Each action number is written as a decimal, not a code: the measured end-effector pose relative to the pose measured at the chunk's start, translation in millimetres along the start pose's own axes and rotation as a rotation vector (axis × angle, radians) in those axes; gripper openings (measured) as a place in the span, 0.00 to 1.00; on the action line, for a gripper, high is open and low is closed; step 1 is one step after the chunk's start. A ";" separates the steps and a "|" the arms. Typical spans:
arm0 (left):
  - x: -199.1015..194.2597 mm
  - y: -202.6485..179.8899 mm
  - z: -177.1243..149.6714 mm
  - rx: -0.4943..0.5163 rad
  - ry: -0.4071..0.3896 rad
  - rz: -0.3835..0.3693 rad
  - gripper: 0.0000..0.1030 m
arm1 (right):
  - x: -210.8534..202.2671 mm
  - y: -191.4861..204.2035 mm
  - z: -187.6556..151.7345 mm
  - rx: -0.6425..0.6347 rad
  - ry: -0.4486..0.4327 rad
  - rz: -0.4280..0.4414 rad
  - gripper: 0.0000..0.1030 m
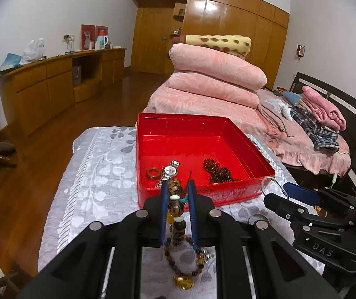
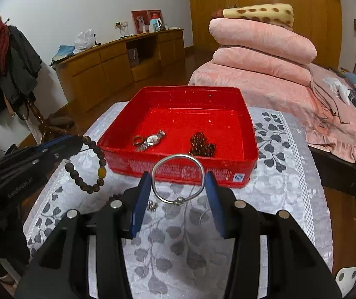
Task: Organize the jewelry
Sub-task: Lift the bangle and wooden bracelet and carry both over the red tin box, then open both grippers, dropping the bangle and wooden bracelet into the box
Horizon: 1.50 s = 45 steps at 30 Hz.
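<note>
We carry two pieces toward the tray (image 2: 178,167) at twelve o'clock — left gripper (image 1: 178,191) clamped on dangling beads (image 1: 176,209), right gripper (image 2: 179,186) pinching a bangle (image 2: 178,182) — either could snag the rim or slip.

Ahead of me a pink bed (image 1: 202,104) carries two folded pink quilts (image 1: 217,74), stacked, with a yellow spotted blanket (image 1: 217,42) on top. Further along the bed lie folded clothes (image 1: 317,114), plaid under pink. A tall wooden wardrobe (image 1: 227,15) fills the far wall. To my left a long wooden sideboard (image 1: 60,79) runs along the white wall; on it I see a white plastic bag (image 1: 33,49), a pale blue kettle (image 1: 101,41) and two red pictures (image 1: 94,33) leaning behind it. A coat stand (image 2: 10,67) hung with dark and red garments stands at the far left, on the brown wooden floor (image 1: 28,164).
</note>
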<state>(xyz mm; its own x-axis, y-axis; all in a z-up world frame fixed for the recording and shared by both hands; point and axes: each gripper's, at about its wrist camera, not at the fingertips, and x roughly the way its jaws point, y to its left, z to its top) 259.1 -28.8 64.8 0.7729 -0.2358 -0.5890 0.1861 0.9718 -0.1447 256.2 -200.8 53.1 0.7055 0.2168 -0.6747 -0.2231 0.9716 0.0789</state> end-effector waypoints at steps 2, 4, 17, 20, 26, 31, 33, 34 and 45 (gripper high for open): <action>2.8 -0.1 4.5 -0.002 -0.007 0.006 0.15 | 1.2 -0.2 5.8 -0.002 -0.004 0.000 0.42; 4.8 -0.4 11.0 -0.006 -0.018 0.010 0.15 | 3.0 -0.5 11.2 -0.004 -0.008 -0.001 0.42; 36.9 -2.3 52.2 -0.032 -0.057 0.004 0.15 | 32.7 -12.0 49.4 0.030 -0.007 0.006 0.42; 50.5 -2.1 56.8 -0.036 -0.047 0.009 0.15 | 43.9 -16.2 55.7 0.043 0.004 0.007 0.42; 74.0 1.9 59.3 -0.038 -0.013 0.032 0.15 | 64.8 -23.2 59.1 0.071 0.037 0.009 0.42; 91.4 5.5 55.0 -0.045 0.018 0.050 0.15 | 81.6 -27.3 58.7 0.088 0.064 0.000 0.42; 96.4 6.3 52.4 -0.047 0.031 0.053 0.15 | 86.6 -28.0 58.0 0.091 0.073 0.002 0.42; 99.2 7.3 51.0 -0.049 0.038 0.055 0.15 | 89.2 -28.7 57.7 0.093 0.078 0.003 0.42; 110.9 12.1 46.6 -0.062 0.100 0.069 0.19 | 91.0 -33.2 55.6 0.106 0.073 -0.012 0.59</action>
<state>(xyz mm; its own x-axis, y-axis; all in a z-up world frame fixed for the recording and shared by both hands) 375.3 -43.0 34.8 0.7179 -0.1705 -0.6750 0.0947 0.9844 -0.1480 365.2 -208.0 29.9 0.6563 0.2014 -0.7272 -0.1401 0.9795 0.1449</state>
